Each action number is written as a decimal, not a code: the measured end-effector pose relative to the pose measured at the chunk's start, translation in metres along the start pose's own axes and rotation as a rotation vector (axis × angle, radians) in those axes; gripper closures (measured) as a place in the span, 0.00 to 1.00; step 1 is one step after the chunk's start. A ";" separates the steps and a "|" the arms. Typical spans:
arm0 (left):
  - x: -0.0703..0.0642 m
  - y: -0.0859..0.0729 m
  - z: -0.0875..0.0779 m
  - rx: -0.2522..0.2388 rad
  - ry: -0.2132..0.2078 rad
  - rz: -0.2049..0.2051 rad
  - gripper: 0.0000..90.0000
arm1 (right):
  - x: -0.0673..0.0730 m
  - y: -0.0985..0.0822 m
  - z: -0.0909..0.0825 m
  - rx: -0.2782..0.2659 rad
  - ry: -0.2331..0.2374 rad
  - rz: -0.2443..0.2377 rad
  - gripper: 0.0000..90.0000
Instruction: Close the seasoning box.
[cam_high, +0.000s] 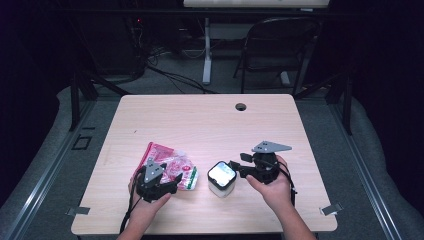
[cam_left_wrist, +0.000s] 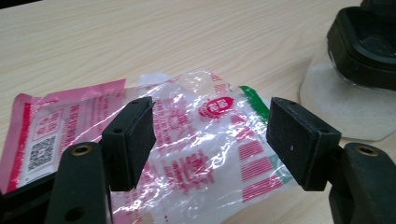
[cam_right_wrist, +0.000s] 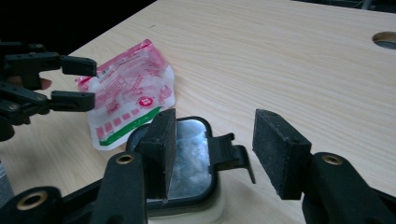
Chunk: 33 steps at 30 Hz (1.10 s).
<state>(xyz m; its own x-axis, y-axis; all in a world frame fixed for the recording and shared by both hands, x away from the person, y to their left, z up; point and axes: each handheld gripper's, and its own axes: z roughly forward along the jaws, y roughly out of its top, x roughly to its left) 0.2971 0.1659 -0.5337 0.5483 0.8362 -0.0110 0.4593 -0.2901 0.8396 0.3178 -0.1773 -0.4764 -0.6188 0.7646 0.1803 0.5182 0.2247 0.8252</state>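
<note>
So, both grippers sit low over the table (cam_high: 200, 115), near the person's edge. Left gripper (cam_left_wrist: 210, 140) is spread wide, pads not touching anything; the plastic bag (cam_left_wrist: 196, 140) (clear w/ red and pink print, green strip at one end) lies flat on the wood right under and btwn its pads. In the high view the left gripper (cam_high: 172, 182) covers the near part of the bag (cam_high: 172, 162), w/ the rest of the bag sticking out beyond it.

Right gripper (cam_right_wrist: 212, 149) is also spread, gripping nothing. The container (cam_right_wrist: 187, 154), white body w/ black-rimmed lid and a small black latch tab, sits just under and ahead of its jaws; the tab lies btwn the pads. From above, the right gripper (cam_high: 237, 167) points toward the left one, the container (cam_high: 221, 179) just off its tips, bag close beside the container.
</note>
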 end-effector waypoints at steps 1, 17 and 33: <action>0.002 0.000 -0.001 -0.001 0.002 -0.007 0.36 | -0.002 0.000 -0.001 -0.005 -0.005 0.006 0.54; 0.042 0.003 -0.023 -0.053 0.045 -0.107 0.48 | -0.026 0.001 -0.020 -0.048 -0.083 0.054 0.54; 0.092 -0.015 -0.038 -0.050 0.125 -0.225 0.49 | -0.046 -0.007 -0.023 -0.042 -0.137 0.104 0.54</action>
<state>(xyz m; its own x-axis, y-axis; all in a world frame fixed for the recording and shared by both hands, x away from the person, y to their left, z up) 0.3144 0.2651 -0.5266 0.3438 0.9291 -0.1359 0.5232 -0.0694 0.8494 0.3293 -0.2277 -0.4782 -0.4758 0.8580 0.1934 0.5483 0.1174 0.8280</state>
